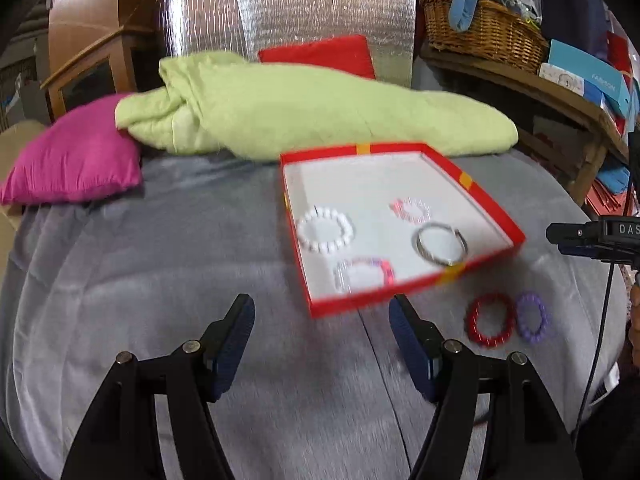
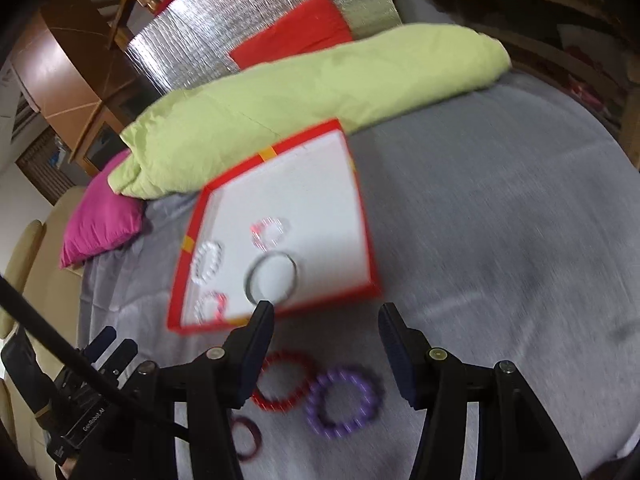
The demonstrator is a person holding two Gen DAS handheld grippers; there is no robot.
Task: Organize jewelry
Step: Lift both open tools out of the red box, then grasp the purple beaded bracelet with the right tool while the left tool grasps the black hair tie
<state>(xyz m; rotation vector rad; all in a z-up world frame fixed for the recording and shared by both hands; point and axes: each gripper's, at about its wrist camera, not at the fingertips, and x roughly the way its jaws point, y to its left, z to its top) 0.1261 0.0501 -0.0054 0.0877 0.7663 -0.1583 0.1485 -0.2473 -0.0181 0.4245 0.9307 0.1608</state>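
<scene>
bed: big grey cover [image 1: 168, 264], soft and a bit wrinkly, so anything on it sinks in slightly. Go for the edge of a ring, not flat down on top.
red box [image 1: 496, 216]: open tray with a white floor, sits around 12 o'clock from both grippers, tilted in both views. Four bracelets already in there: white beaded one [image 1: 326, 230], a pinkish one [image 1: 412, 210], a silver bangle [image 1: 440, 244] and a clear-and-pink one [image 1: 362, 276].
left gripper [image 1: 322, 322]: jaws apart, nothing between them, pointing at the bedcover just short of the box's near wall.
right gripper [image 2: 326, 328]: jaws apart too, empty, hanging over the loose stuff.
red bracelet [image 2: 284, 382]: on the cover outside the box, at about 7 o'clock from the right fingertips, touching or nearly touching the purple bracelet [image 2: 344, 402].
dark ring [image 2: 246, 438]: mostly hidden behind the right gripper's left finger, can't tell much.
my take: red or purple goes next. Straddle one side of the band only so you don't drag its neighbour along, then drop it in the box's bare far corner.
</scene>
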